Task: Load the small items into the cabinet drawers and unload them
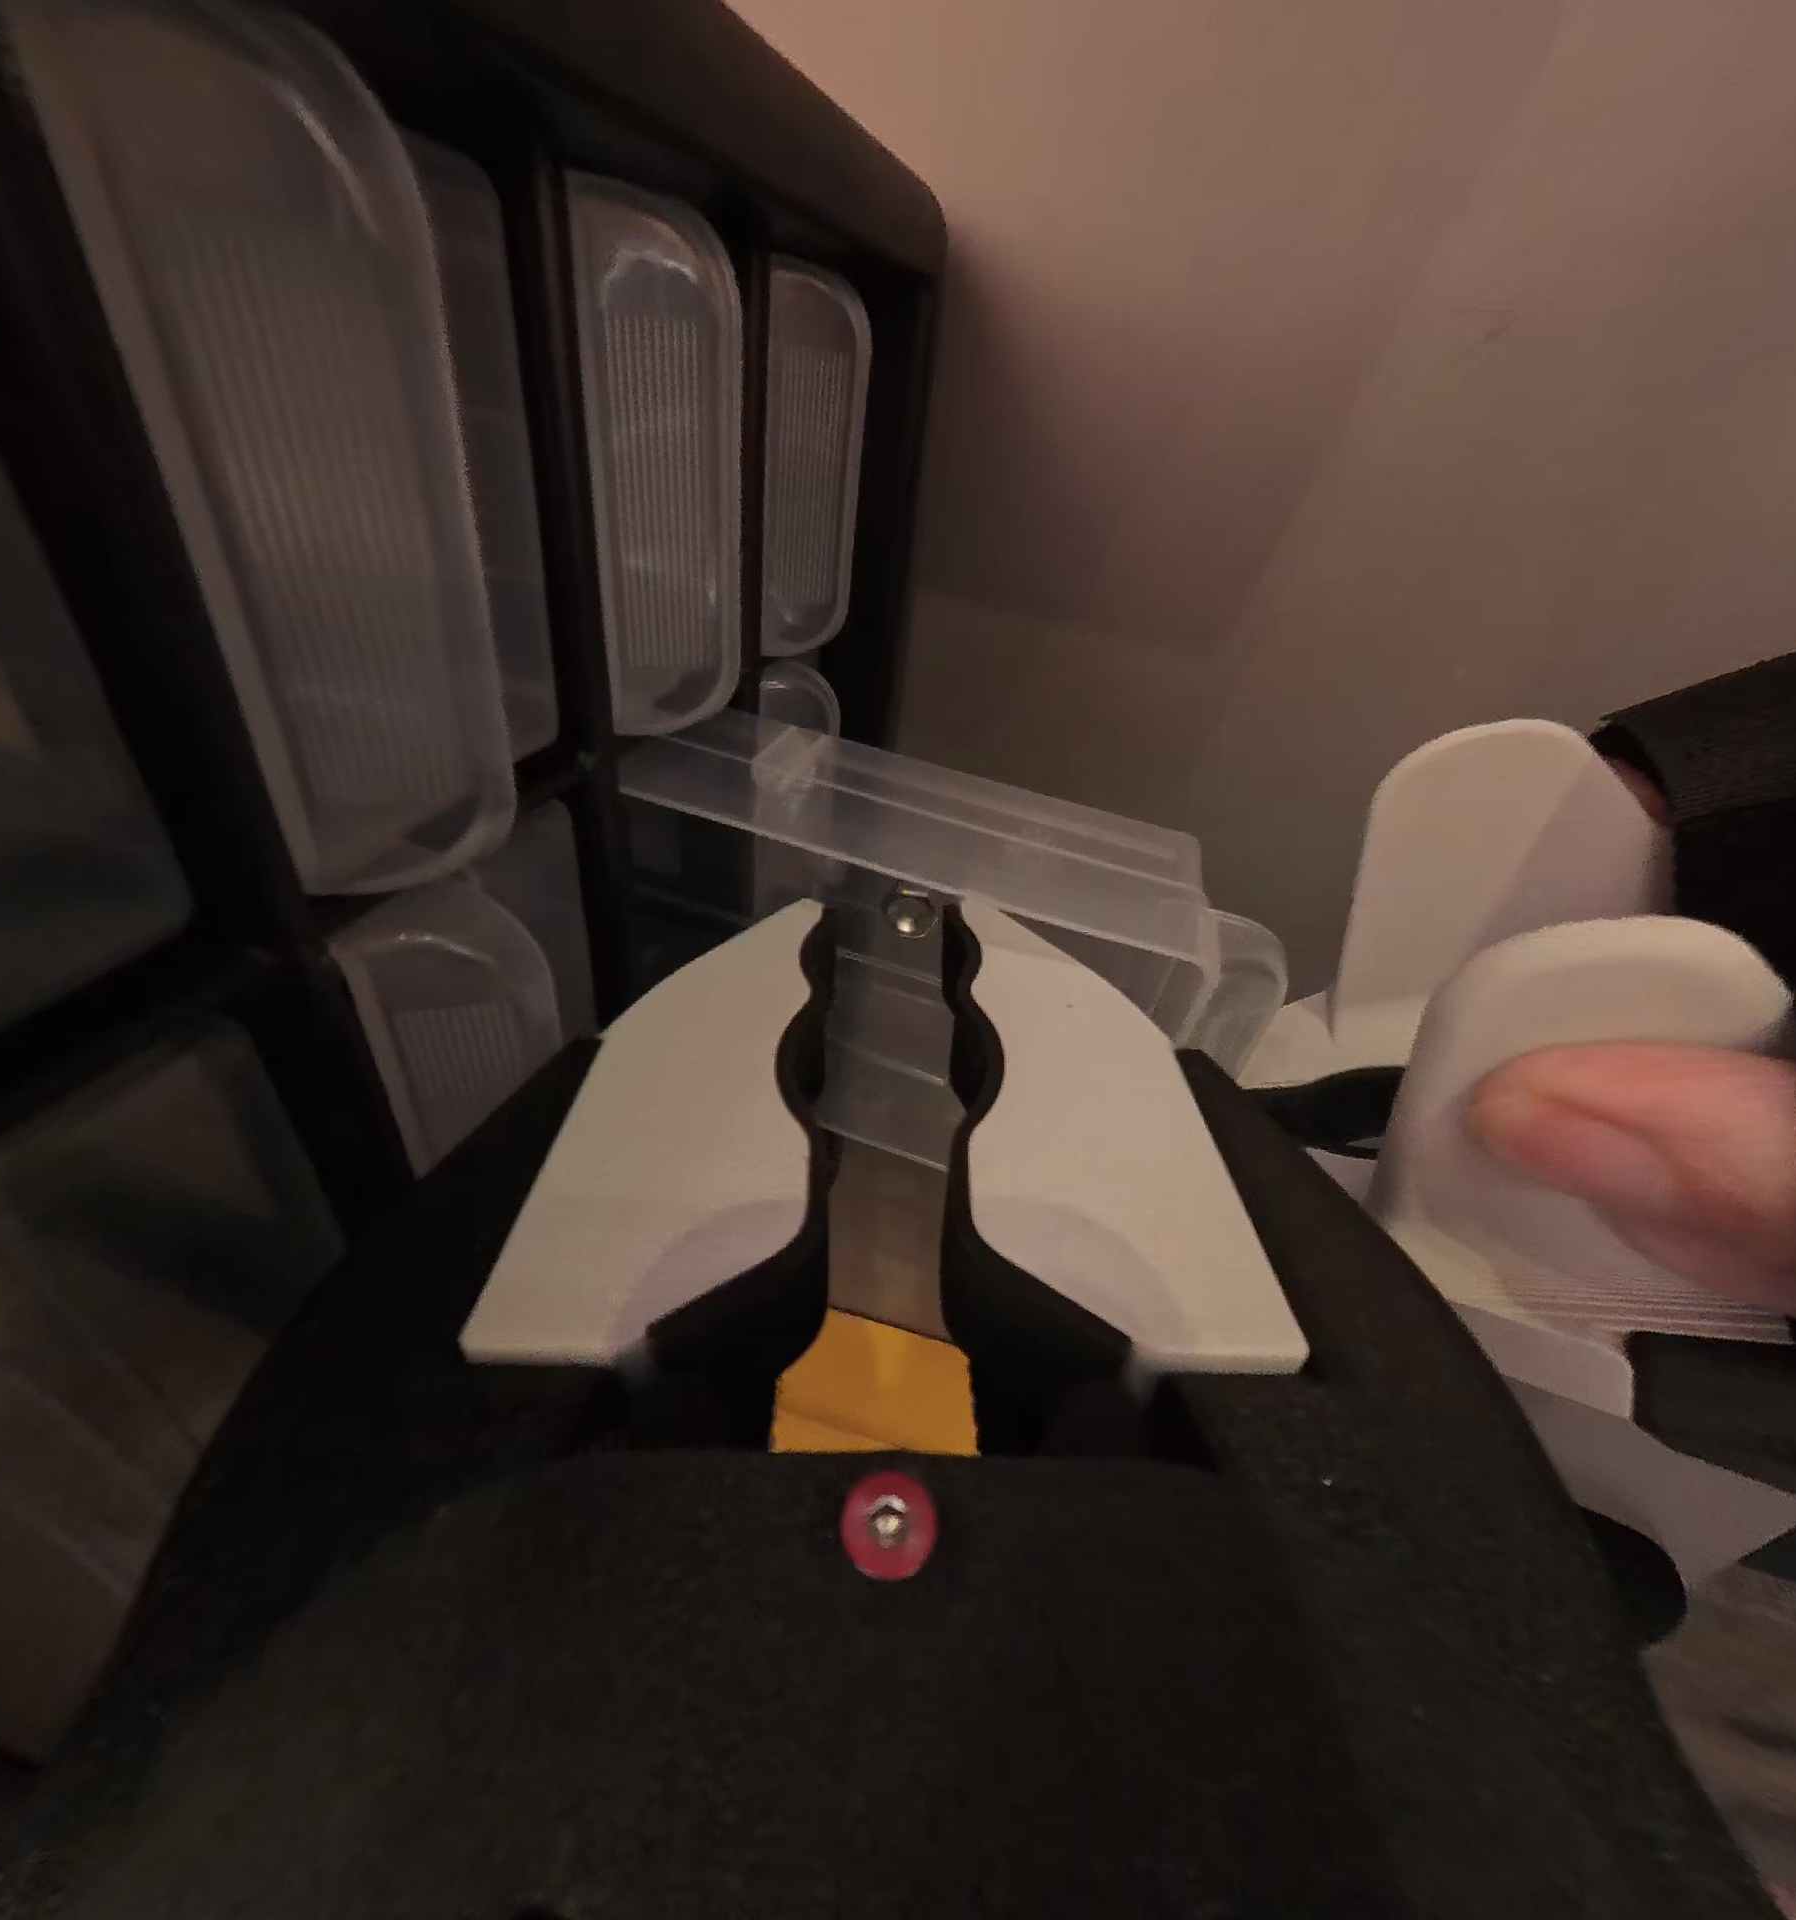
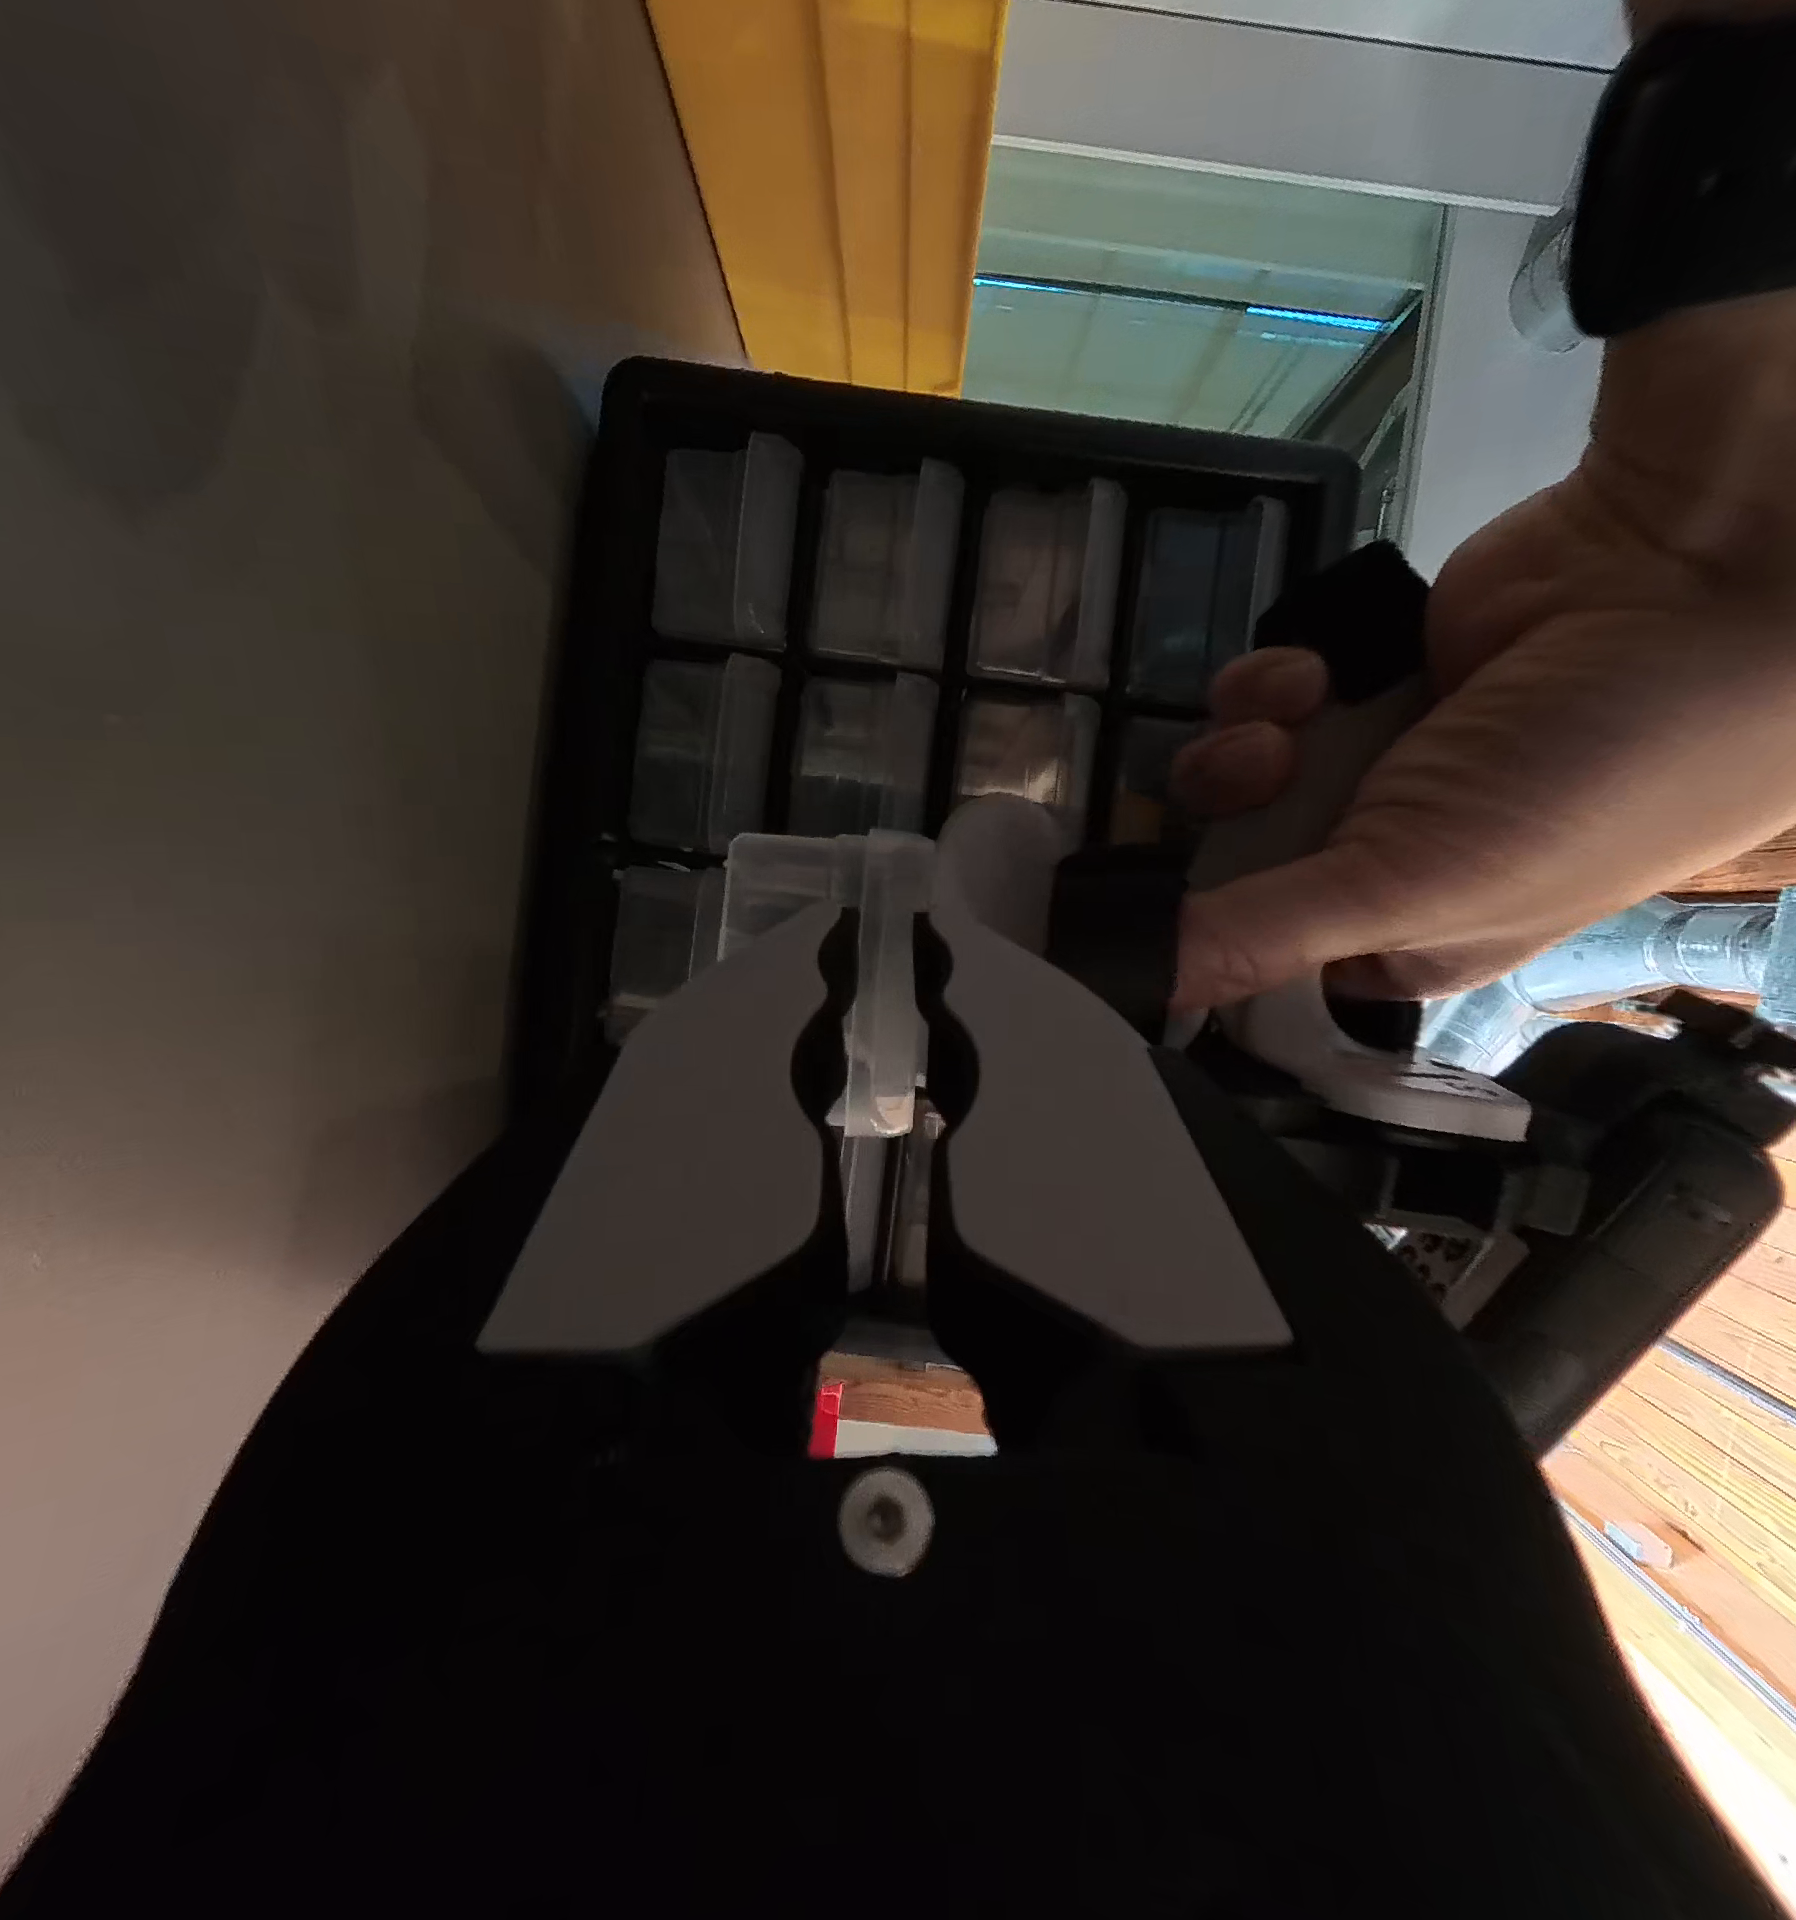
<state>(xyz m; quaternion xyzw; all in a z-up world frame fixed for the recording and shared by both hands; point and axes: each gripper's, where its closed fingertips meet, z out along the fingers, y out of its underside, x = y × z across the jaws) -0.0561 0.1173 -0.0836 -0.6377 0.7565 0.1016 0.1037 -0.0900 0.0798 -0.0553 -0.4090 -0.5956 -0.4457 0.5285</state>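
A black cabinet [image 1: 832,145] holds rows of clear plastic drawers. One clear drawer [image 1: 977,821] is pulled out of it. My left gripper [image 1: 889,914] is at the drawer's side wall, shut on a small metal piece [image 1: 886,1236] with a screw head at its tip. My right gripper [image 2: 878,914] is shut on the pulled-out drawer's clear front handle [image 2: 878,997]. The right gripper also shows in the left wrist view [image 1: 1496,935], at the drawer's outer end. The left gripper's white finger [image 2: 998,862] shows in the right wrist view, beside the drawer.
The other drawers [image 1: 655,447] [image 2: 883,561] are pushed in. A beige wall [image 1: 1289,416] stands beside the cabinet [image 2: 977,426]. A person's hand [image 2: 1496,779] holds the left gripper. A thumb [image 1: 1652,1164] rests on the right gripper. Wooden planks [image 2: 1756,1403] lie at the right. My hands' fingertips stand some 5 cm from each other.
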